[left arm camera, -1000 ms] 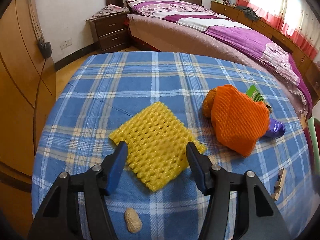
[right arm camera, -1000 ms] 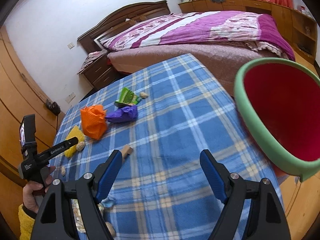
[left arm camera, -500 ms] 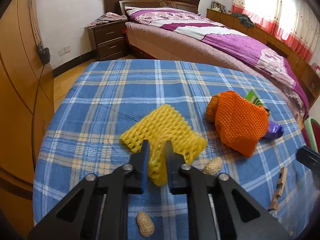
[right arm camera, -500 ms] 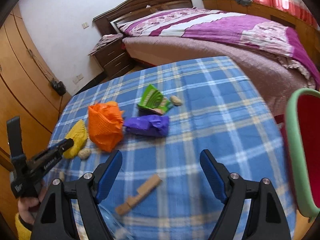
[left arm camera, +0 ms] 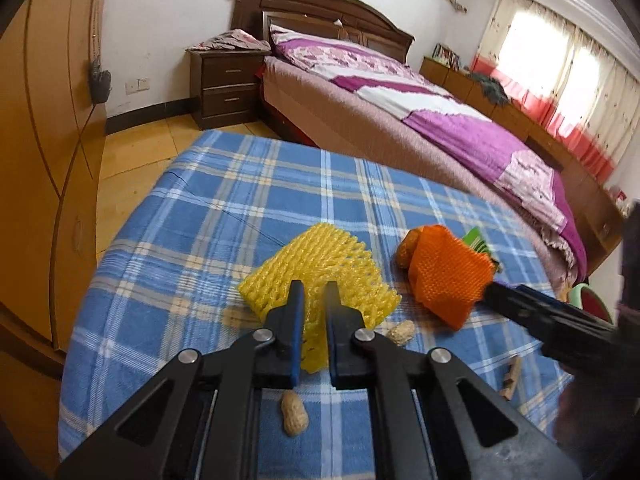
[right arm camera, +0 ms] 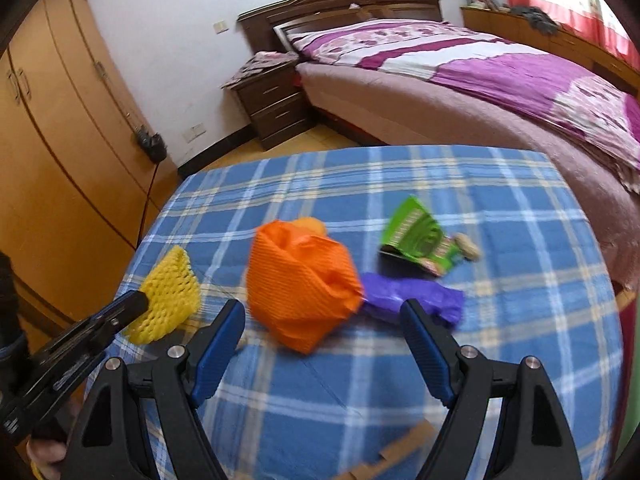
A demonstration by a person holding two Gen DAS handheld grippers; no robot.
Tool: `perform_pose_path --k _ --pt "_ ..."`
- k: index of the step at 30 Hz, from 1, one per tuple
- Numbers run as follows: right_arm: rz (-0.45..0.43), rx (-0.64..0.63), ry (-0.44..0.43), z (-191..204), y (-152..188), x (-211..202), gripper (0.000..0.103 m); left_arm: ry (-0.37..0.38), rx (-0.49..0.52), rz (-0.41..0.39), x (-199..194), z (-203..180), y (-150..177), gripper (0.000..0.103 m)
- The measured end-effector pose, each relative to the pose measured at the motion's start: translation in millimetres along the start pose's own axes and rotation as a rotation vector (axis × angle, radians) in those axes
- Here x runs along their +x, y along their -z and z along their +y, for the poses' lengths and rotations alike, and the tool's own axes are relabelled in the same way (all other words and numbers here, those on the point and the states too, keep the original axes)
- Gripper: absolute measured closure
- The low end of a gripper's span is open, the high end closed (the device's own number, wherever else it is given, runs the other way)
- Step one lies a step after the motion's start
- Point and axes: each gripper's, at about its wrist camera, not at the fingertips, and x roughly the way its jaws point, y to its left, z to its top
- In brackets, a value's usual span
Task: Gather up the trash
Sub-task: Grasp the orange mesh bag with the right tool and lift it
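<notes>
The tabletop (left arm camera: 200,240), under a blue plaid cloth, carries all the trash; the bed behind it is no part of the job.

On it, from largest to smallest: one orange foam net (right arm camera: 304,284) near the middle; one yellow foam net (left arm camera: 320,276) toward the left edge, its near edge pinched tight in the left tool (left arm camera: 313,308), which is clamped narrow on it; one purple wrapper (right arm camera: 416,296) just right of the orange net; one green packet (right arm camera: 416,236) beyond the purple one; one wooden clip (left arm camera: 511,376) near the front edge. Three peanuts show: one (left arm camera: 294,416) below the left tool, one (left arm camera: 400,332) just beside the yellow net, one (right arm camera: 468,246) touching the green packet.

The right tool (right arm camera: 324,332) hangs wide open, holding nothing, with the orange net just beyond its jaws.

Risks, as I judge them: the yellow net is soft and held only by its edge, so a quick swing could let it slip free. The orange net looks bulky and springy; a shallow bite may catch only a fold. Its far side seems to lie on something orange, which could roll off. The peanuts are small and round, easily knocked off the tabletop by a passing tool.
</notes>
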Motion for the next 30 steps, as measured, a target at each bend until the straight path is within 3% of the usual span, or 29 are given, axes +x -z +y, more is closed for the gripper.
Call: perform_pose_path --k 4,8,10,17,30 --pt "0.018 -0.032 0.008 12.2 -3.8 13.2 0.047 0.008 -0.017 -0.014 -11.0 3.0 1.6 0.094" --pt "0.042 -0.064 0.014 16.9 -1.5 20.8 0.086 0.017 -0.029 -0.017 -16.3 4.5 3.7 0.094" --pt "0.038 -0.068 0.009 17.4 0.9 18.5 0.093 0.02 -0.033 -0.02 -18.8 4.3 4.9 0.094" --pt "-0.031 -0.028 -0.029 13.3 6.6 -14.5 0.096 0.043 -0.04 -0.035 -32.1 -1.2 8.9 0.094" --pt "-0.185 0.035 -0.074 -3.5 39.0 -114.6 0.095 0.114 -0.014 -0.074 -73.6 -37.7 21.2 0.094"
